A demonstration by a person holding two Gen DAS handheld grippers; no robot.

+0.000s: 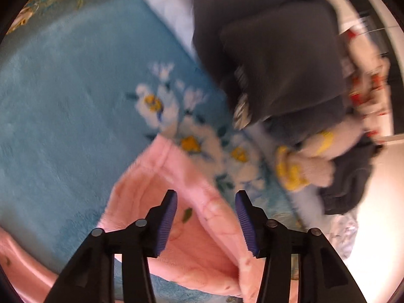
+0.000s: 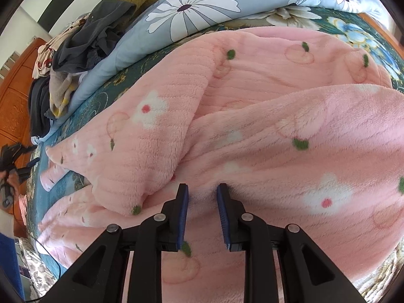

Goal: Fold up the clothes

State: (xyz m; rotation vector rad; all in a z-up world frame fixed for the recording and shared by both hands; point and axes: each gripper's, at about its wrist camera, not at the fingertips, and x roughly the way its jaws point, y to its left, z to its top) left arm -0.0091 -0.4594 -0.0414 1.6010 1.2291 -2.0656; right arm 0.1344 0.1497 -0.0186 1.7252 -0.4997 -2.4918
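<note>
Bedding in teal fleece [image 1: 63,106] covers the bed under one pink fleece garment [image 2: 252,116]. Nearest, the right claw [image 2: 202,189] stands partly open, tips pressed into its pile, nothing clamped. The left claw [image 1: 205,197] gapes wide over one pink cuff [image 1: 161,176]. Beyond, one heap of dark clothes [image 1: 272,58] lies by one flowered quilt [image 2: 214,5].

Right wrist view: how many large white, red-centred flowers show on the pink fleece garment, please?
2 on the pink fleece garment: one flower upper left on a folded flap, one lower right. Folds may hide others.
</note>
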